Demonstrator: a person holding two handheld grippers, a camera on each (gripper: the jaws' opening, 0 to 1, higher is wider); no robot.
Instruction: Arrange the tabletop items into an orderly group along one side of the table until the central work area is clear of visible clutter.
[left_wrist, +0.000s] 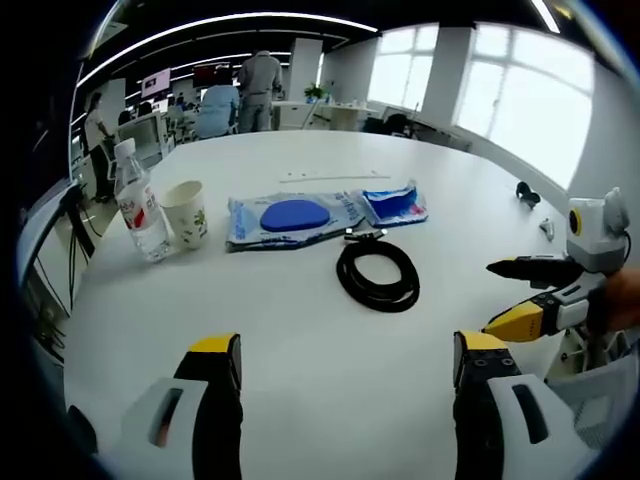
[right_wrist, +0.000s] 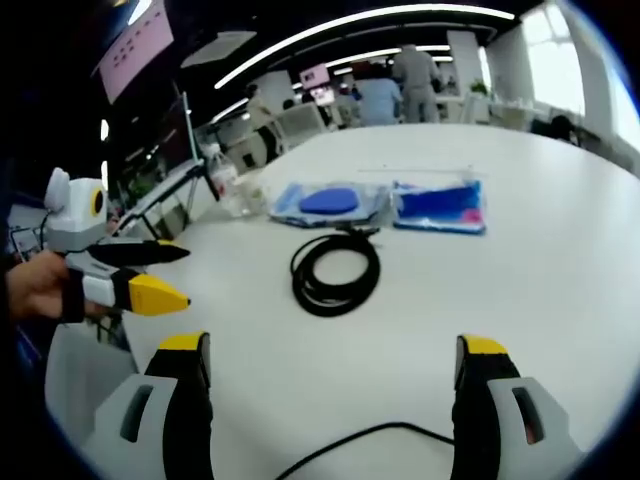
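The black cable (left_wrist: 378, 274) lies coiled in a loose ring near the middle of my white counter (left_wrist: 300, 370), its plug end pointing at the packets behind it. A clear packet with a blue oval (left_wrist: 290, 218) lies flat there, just beside a smaller blue packet (left_wrist: 396, 205). Off to one side, a paper cup (left_wrist: 185, 212) stands upright beside a water bottle (left_wrist: 138, 203).

My left tongs (left_wrist: 345, 370) hover wide open above bare counter, holding nothing. My right tongs (right_wrist: 335, 368) are likewise spread wide and empty, short of the coil, level with the left ones.
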